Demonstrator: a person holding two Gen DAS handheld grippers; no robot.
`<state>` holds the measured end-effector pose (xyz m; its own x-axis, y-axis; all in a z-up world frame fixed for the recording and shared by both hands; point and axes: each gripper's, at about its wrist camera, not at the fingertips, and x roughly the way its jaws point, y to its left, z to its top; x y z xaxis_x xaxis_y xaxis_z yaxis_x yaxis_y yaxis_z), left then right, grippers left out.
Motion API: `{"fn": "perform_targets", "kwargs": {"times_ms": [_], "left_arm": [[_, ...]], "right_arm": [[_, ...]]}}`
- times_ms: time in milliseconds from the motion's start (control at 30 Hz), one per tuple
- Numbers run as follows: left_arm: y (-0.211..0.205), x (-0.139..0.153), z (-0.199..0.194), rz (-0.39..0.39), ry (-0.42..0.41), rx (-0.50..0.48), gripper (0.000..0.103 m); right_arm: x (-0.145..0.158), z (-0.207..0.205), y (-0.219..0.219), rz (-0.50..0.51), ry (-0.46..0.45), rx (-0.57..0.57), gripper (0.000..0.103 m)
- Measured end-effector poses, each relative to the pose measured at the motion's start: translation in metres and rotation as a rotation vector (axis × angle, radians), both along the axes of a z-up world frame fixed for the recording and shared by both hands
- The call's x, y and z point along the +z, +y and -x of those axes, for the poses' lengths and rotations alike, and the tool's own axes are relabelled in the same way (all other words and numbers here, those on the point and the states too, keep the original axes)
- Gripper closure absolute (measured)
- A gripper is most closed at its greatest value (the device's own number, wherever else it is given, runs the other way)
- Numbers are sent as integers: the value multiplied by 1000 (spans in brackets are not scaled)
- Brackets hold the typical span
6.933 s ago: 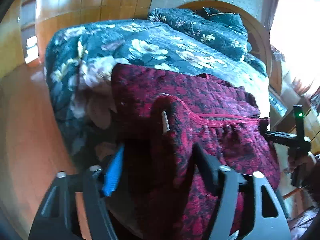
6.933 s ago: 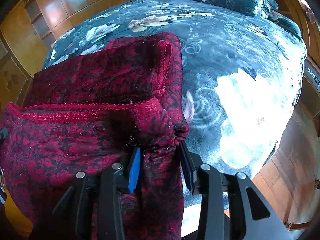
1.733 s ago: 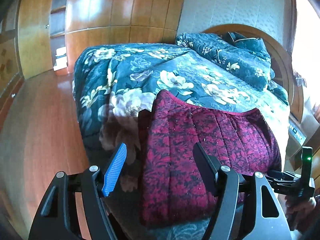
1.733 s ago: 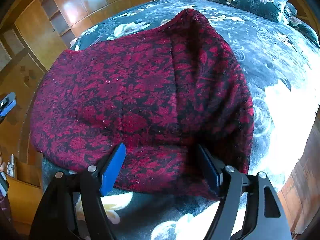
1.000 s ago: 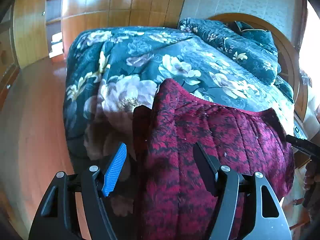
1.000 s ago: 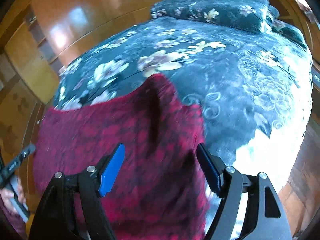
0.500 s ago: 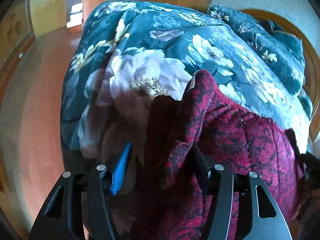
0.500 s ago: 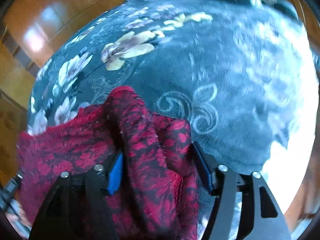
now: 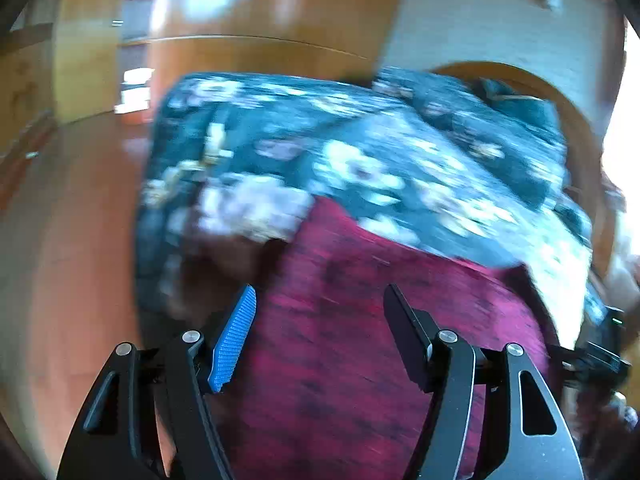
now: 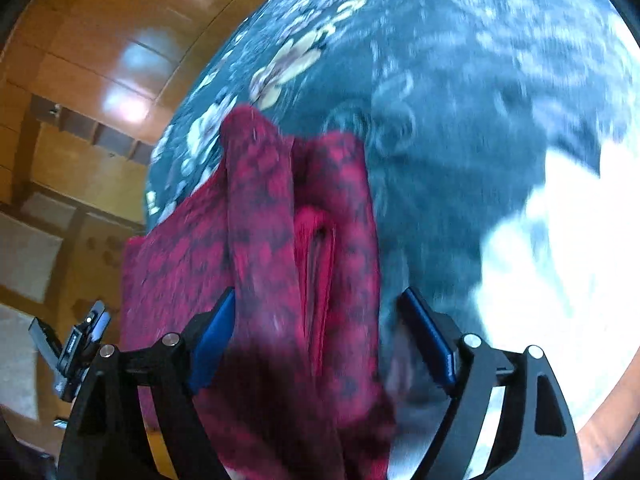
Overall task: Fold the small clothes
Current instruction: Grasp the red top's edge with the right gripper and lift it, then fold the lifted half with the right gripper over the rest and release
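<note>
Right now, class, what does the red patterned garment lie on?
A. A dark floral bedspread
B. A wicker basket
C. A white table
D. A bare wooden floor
A: in both wrist views the red garment rests on the dark floral bedspread covering the bed, with the wooden floor off to one side.
</note>
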<state>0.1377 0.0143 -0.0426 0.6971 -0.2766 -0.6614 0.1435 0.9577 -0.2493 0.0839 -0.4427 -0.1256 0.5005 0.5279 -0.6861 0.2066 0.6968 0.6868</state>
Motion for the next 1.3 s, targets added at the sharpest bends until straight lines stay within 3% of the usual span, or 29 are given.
{"fn": "perform_targets", "kwargs": {"times_ms": [133, 300, 400, 533, 867, 1000, 1100, 1167, 1233, 1300], "left_arm": [[-38, -11, 14, 9, 42, -155, 38], [-76, -45, 9, -41, 147, -215, 38], [-83, -55, 7, -82, 155, -194, 37], [-83, -58, 3, -90, 161, -193, 36], [-63, -66, -2, 34, 186, -190, 36], [-51, -71, -5, 124, 193, -191, 36], [-48, -74, -5, 149, 186, -202, 36], [-47, -74, -4, 156, 185, -213, 36], [-41, -72, -3, 168, 185, -218, 44], [-23, -66, 2, 240, 188, -224, 45]], "right_arm": [[-13, 18, 9, -126, -2, 65, 21], [-16, 32, 24, -147, -25, 118, 23], [-10, 33, 34, -133, -27, 132, 44], [11, 35, 45, -138, -71, 136, 57], [99, 32, 90, -101, -212, 173, 67], [145, 20, 135, -49, -280, 249, 69], [172, 5, 181, -2, -314, 322, 70], [178, -5, 209, 27, -318, 368, 70], [178, -13, 242, 71, -304, 413, 71], [175, -19, 267, 113, -286, 443, 71]]}}
